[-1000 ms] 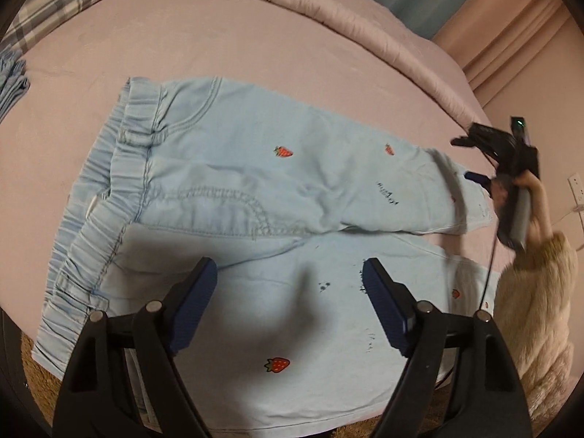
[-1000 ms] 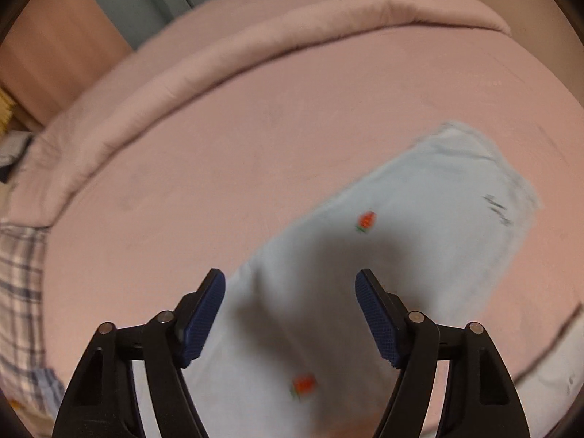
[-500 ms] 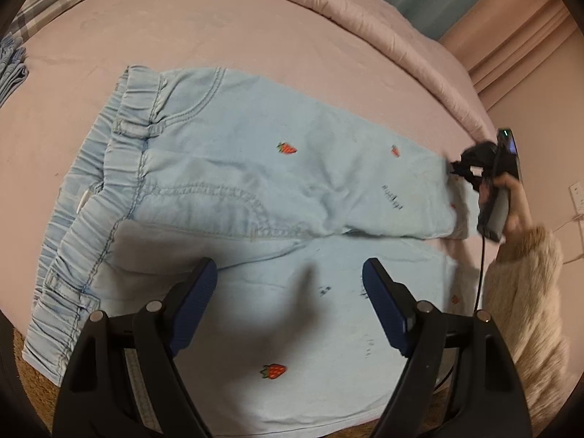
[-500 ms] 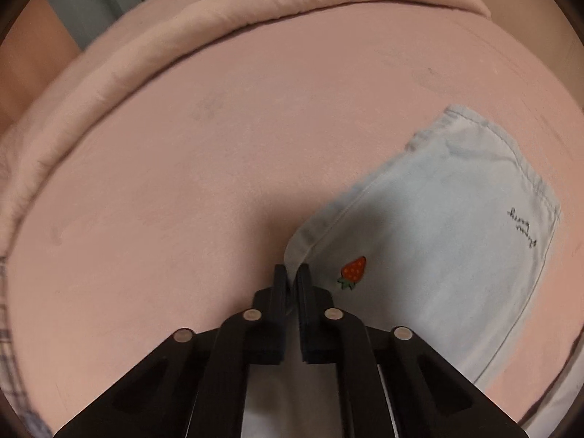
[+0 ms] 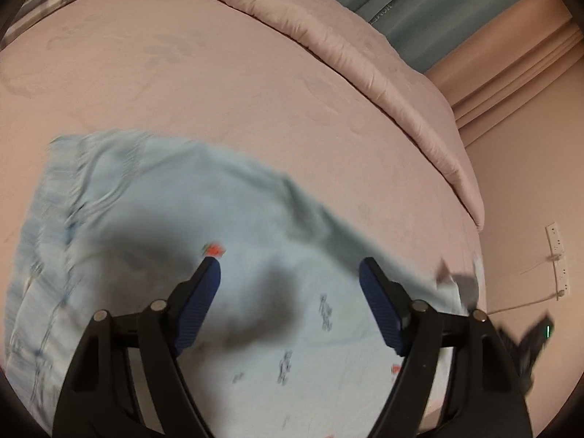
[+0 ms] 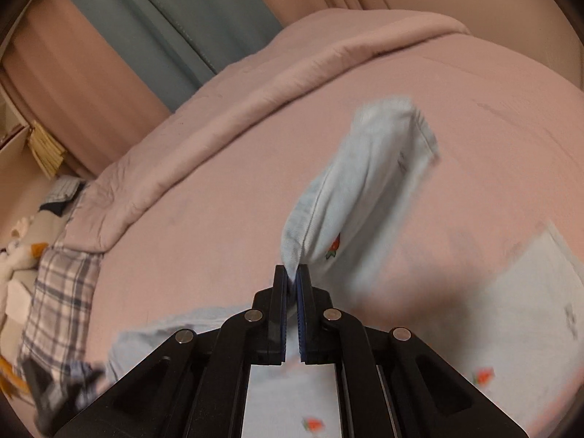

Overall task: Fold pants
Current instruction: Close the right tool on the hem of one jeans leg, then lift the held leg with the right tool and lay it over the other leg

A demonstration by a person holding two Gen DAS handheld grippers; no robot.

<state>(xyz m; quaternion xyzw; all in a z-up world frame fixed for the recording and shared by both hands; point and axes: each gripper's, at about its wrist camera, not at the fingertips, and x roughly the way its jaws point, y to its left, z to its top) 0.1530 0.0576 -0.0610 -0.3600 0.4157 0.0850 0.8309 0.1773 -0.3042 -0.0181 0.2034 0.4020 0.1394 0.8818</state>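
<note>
The light-blue pants (image 5: 153,219) with little strawberries lie spread on the pink bed (image 5: 219,84), and one leg (image 6: 368,189) is up off the sheet, hanging from its edge in the right gripper (image 6: 291,273), whose fingers are pinched tight on the fabric. The left gripper (image 5: 290,284) hovers over the near leg, fingers (image 5: 199,301) wide apart and just closing in, nothing pressed between them. A folded pink duvet (image 5: 365,47) runs along the far side, and a plaid pillow (image 6: 62,292) sits at the head end.
</note>
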